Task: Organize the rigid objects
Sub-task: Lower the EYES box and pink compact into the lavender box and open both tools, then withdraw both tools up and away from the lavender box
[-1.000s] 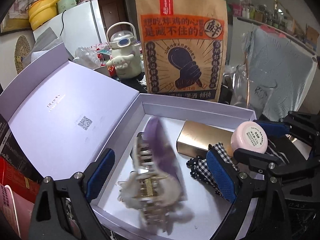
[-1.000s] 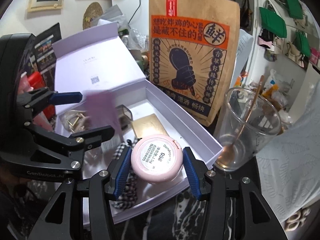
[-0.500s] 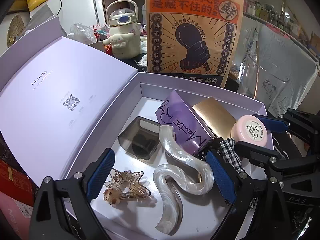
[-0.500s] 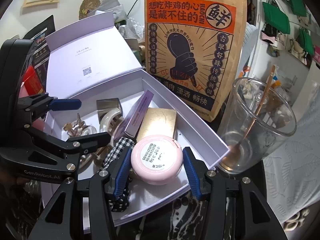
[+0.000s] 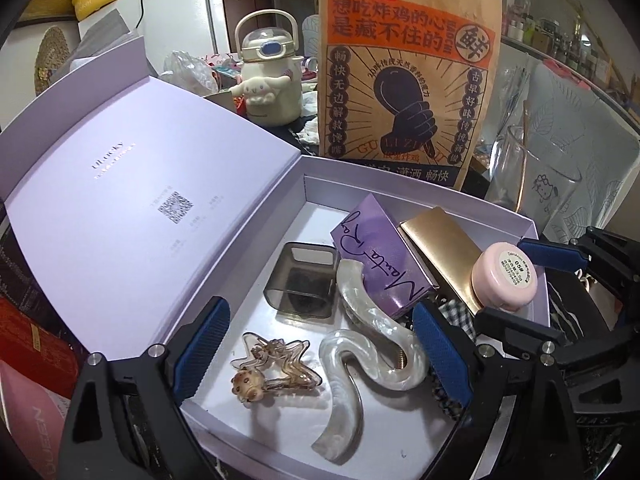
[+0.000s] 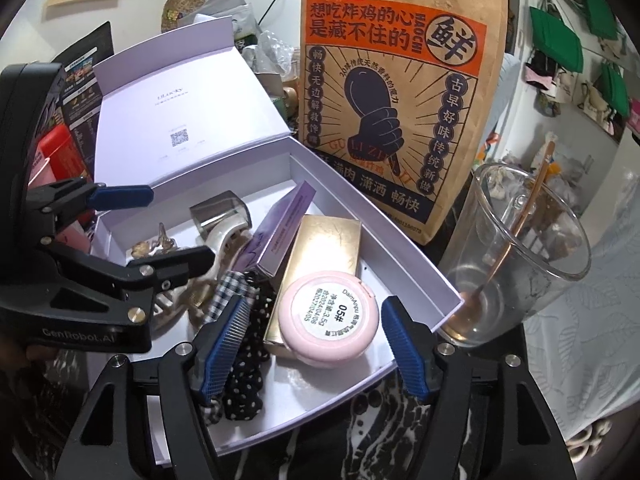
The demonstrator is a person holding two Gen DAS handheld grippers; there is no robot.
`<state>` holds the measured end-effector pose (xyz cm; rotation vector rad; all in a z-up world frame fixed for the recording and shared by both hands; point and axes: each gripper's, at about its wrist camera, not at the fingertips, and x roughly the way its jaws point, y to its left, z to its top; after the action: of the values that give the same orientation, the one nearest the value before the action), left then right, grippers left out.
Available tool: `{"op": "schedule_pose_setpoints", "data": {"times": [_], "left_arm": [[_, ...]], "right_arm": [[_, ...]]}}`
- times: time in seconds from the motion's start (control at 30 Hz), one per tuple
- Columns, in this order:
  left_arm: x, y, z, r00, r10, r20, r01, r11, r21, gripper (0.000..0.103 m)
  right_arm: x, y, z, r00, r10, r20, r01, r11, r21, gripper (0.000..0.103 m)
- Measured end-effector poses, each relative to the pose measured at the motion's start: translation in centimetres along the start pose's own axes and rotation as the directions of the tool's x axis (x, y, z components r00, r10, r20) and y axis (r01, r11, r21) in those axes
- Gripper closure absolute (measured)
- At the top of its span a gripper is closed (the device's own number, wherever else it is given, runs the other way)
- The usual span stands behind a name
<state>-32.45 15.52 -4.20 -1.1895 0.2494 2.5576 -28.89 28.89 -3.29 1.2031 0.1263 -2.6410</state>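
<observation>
An open lilac box (image 5: 416, 188) (image 6: 404, 240) holds a purple carton (image 5: 380, 256) (image 6: 280, 232), a gold box (image 5: 444, 248) (image 6: 320, 248), a pearly wavy hair claw (image 5: 360, 344), a star clip (image 5: 272, 364), a smoky square container (image 5: 304, 284) and checked and dotted scrunchies (image 6: 240, 344). A pink round compact (image 6: 328, 320) (image 5: 504, 276) lies on the gold box. My right gripper (image 6: 316, 344) is open around the compact, its pads apart from it. My left gripper (image 5: 320, 352) is open and empty over the hair claw and star clip.
A tall printed paper bag (image 5: 404, 68) (image 6: 400, 92) stands behind the box. A glass cup with a spoon (image 6: 516, 252) (image 5: 528, 184) stands right of the box. A white kettle-shaped bottle (image 5: 268, 80) sits at the back. Red cartons (image 5: 32, 344) lie at left.
The right gripper has opened and let go of the pink compact, which now rests on the gold box. The purple carton and hair claw dropped from the left gripper and settled in the box.
</observation>
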Motion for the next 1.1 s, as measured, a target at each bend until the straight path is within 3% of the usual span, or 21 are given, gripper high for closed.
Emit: {"op": "schedule_pose_setpoints", "data": {"times": [0.47, 1.1], "left_arm": [[-3.0, 1.3, -0.1, 0.999, 0.022, 0.028, -0.02, 0.998, -0.064, 0.009], [-11.0, 1.7, -1.1, 0.989, 0.058, 0.133, -0.046, 0.995, -0.093, 0.009]], "right_arm": [[-2.9, 1.0, 0.1, 0.999, -0.011, 0.039, 0.011, 1.0, 0.012, 0.032], [-9.4, 3.0, -0.2, 0.99, -0.067, 0.124, 0.064, 0.998, 0.026, 0.027]]}}
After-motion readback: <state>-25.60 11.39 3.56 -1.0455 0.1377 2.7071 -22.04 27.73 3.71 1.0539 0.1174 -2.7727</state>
